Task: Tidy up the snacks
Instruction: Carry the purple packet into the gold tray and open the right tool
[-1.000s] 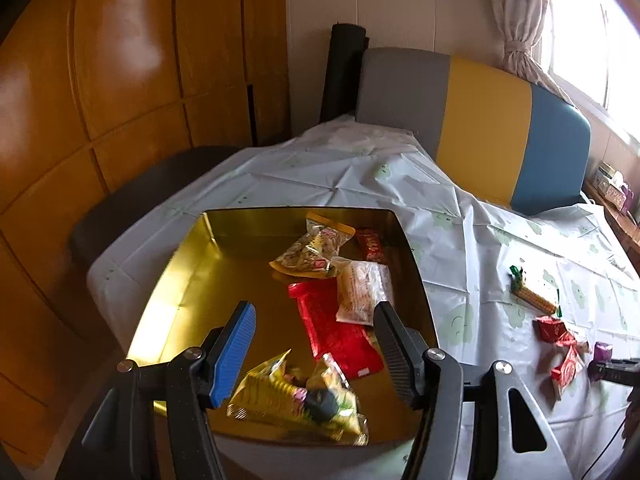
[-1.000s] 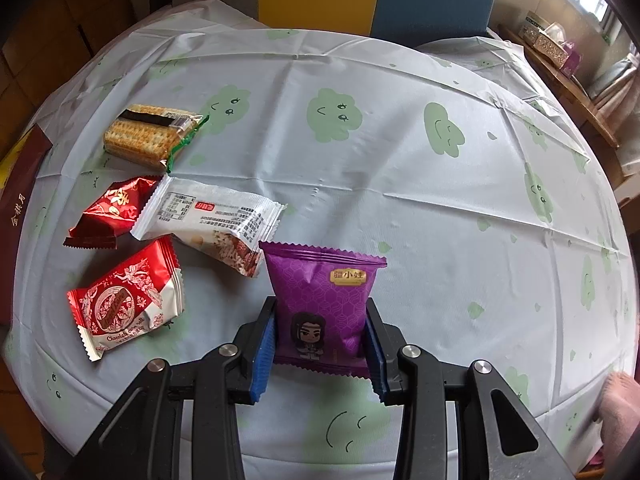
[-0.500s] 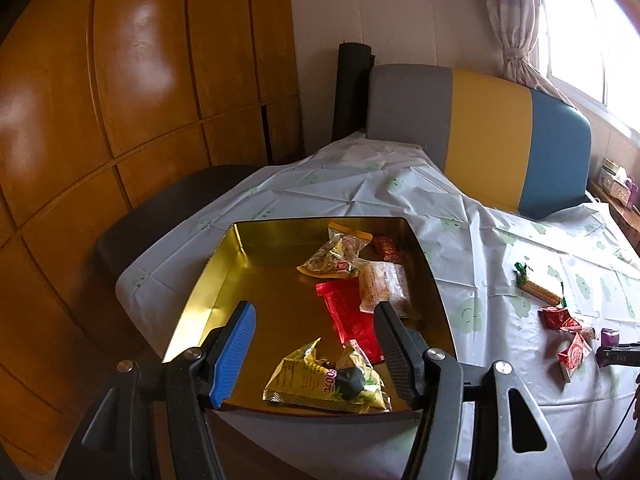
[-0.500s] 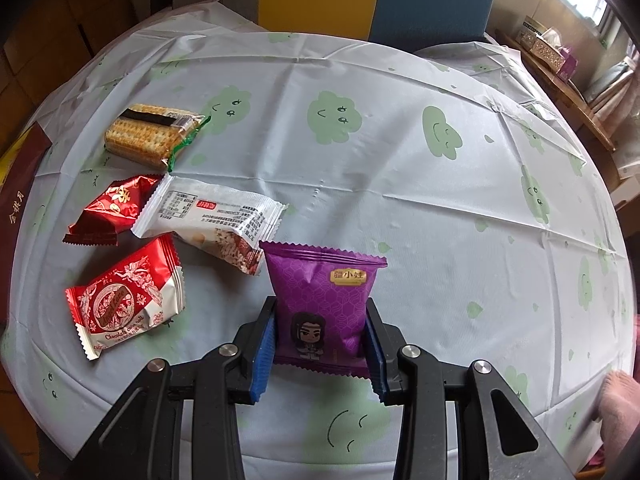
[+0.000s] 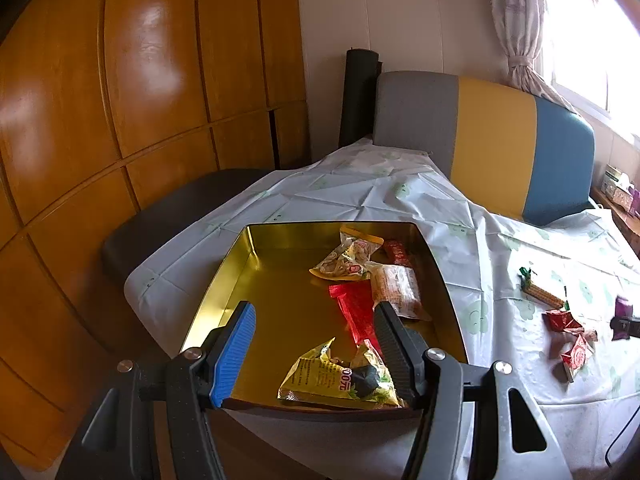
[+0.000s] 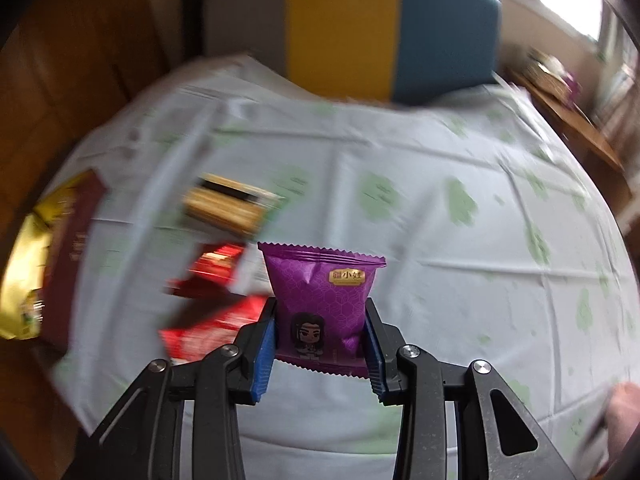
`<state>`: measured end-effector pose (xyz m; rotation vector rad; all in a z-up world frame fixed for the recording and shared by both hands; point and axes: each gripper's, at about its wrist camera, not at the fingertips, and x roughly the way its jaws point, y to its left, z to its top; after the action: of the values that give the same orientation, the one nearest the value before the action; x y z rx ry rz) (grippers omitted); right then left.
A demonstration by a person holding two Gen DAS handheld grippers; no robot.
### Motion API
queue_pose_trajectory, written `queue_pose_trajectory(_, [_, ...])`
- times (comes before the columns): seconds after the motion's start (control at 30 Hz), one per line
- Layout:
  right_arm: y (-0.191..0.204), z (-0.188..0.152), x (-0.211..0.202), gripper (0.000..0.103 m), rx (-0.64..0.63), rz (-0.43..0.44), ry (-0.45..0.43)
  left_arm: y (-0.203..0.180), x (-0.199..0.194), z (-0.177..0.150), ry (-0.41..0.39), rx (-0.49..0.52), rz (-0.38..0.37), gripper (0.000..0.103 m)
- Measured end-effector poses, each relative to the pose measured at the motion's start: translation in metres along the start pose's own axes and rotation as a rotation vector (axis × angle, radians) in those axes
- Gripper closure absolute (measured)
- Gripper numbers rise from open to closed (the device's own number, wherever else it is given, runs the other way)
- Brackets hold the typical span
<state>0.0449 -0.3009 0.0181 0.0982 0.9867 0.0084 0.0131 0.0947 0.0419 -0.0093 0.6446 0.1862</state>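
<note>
**Purple snack packet lifted off the table**

The purple packet (image 6: 322,304) is a small pillow-shaped pouch with zigzag sealed ends, a gold label near the top and a little cartoon figure below. It stands upright between the fingers of the right gripper (image 6: 320,340), which are clamped on its two sides. It is above the tablecloth (image 6: 440,240), toward the near edge of the table.

Half a second ago the packet was held low over the cloth and the picture was sharp. Now the other snacks look smaller and farther, and all is blurred, so the packet has probably gone up.

The left gripper (image 5: 316,340) has its fingers wide apart, with nothing between them, over the near edge of the gold tray (image 5: 280,304). The tray now looks a little farther away than a second ago.
</note>
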Motion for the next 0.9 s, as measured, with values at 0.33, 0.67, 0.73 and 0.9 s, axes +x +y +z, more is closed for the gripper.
queue_pose_trajectory(0.33, [0.140, 0.014, -0.019, 0.064, -0.247, 0.285, -0.063, 0.009, 0.001, -0.004, 0.012, -0.012, 0.009, 0.041])
queue_pose_trajectory(0.67, [0.249, 0.003, -0.010, 0.063, -0.438, 0.454, -0.040, 0.037, 0.011, -0.008, 0.031, -0.077, 0.056, 0.041])
queue_pose_trajectory(0.73, [0.261, 0.000, 0.001, 0.061, -0.462, 0.459, -0.014, 0.043, 0.014, -0.010, 0.040, -0.088, 0.070, 0.041])
queue_pose_trajectory(0.9, [0.276, -0.009, 0.031, 0.060, -0.499, 0.423, 0.030, 0.053, 0.020, -0.018, 0.070, -0.108, 0.085, 0.041])
